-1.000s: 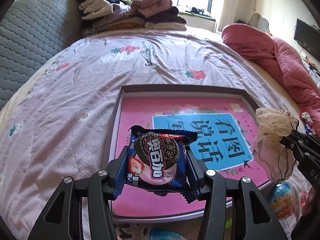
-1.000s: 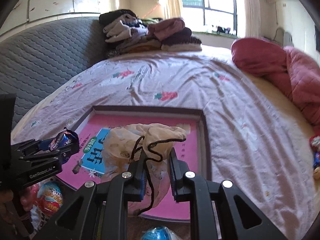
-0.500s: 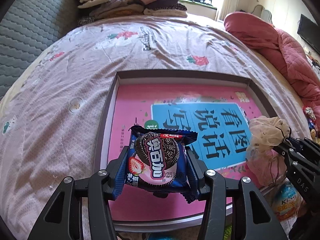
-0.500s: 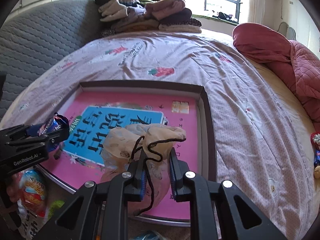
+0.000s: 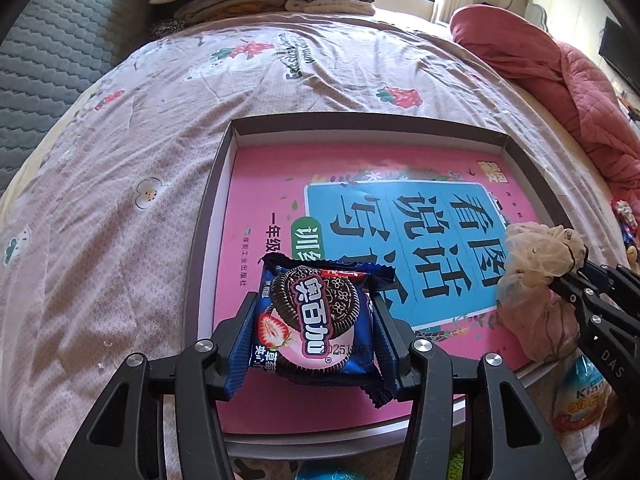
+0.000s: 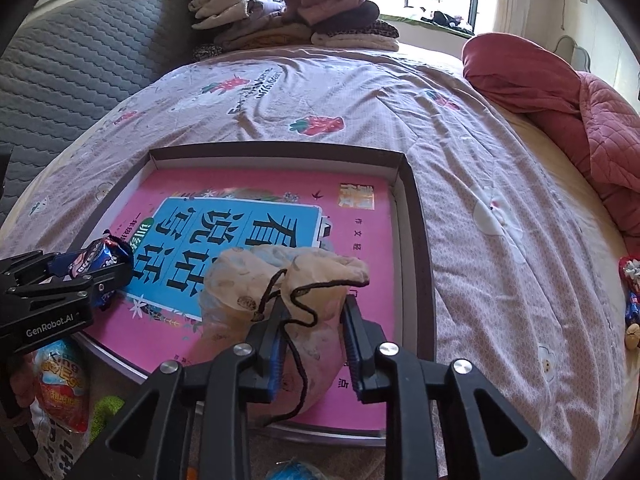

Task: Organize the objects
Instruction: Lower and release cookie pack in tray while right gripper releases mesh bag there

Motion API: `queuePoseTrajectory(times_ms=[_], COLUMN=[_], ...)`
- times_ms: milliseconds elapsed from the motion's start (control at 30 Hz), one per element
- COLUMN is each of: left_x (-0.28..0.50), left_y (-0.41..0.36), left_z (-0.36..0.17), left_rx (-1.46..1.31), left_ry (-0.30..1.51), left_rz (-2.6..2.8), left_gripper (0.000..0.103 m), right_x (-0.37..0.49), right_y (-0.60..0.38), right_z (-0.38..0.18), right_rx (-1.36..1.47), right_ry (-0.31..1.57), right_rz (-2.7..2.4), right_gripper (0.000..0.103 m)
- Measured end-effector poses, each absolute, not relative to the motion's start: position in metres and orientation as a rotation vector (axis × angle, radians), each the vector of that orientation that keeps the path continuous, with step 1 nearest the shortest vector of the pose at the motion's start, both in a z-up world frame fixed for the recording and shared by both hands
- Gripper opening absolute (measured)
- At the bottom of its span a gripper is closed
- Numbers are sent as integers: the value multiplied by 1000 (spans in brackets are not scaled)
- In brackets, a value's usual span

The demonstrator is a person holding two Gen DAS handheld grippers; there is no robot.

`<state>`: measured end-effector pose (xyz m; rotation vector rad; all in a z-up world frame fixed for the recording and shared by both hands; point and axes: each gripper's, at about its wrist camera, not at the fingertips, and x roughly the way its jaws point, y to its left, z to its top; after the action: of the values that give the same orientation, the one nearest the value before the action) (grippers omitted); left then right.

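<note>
My left gripper (image 5: 314, 320) is shut on a blue Oreo cookie packet (image 5: 316, 316) and holds it above the near left part of a shallow grey tray (image 5: 208, 216). A pink book (image 5: 280, 184) lies in the tray. My right gripper (image 6: 314, 320) is shut on a sheer beige drawstring pouch (image 6: 280, 276) and holds it over the tray's near right part (image 6: 418, 216). The pouch (image 5: 536, 264) and right gripper show at the right of the left wrist view. The Oreo packet (image 6: 100, 258) and left gripper show at the left of the right wrist view.
The tray lies on a bed with a pink flowered sheet (image 5: 120, 200). Folded clothes (image 6: 288, 16) are stacked at the far end. A red quilt (image 6: 560, 92) is bunched at the right. A Kinder egg (image 6: 60, 384) and other small items lie below the tray's near edge.
Both grippers have moved forward and down over the tray with their objects still held. The tray and book now fill more of both views.
</note>
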<state>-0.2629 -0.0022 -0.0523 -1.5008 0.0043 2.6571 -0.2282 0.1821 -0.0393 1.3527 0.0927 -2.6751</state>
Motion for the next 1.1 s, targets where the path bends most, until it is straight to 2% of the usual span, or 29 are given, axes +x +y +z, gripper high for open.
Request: queuePoseTrajectory(times_ms=[233, 733, 967, 1100], left_x=[-261, -253, -242, -234], left_y=[-1, -3, -1, 0], left_z=[-45, -27, -17, -8], left_rx=[-1486, -1442, -1411, -1380], left_ry=[15, 10, 3, 3], left_rz=[2675, 2724, 2748, 2775], left_gripper=[57, 58, 61, 67], right_x=[-228, -221, -216, -212], right_y=[183, 184, 181, 181], right_z=[-32, -13, -1, 7], right_rx=[1327, 1251, 1201, 1169], right_ry=[95, 106, 99, 90], right_rz=[-2692, -2731, -2741, -2744], right_gripper=[42, 43, 47, 49])
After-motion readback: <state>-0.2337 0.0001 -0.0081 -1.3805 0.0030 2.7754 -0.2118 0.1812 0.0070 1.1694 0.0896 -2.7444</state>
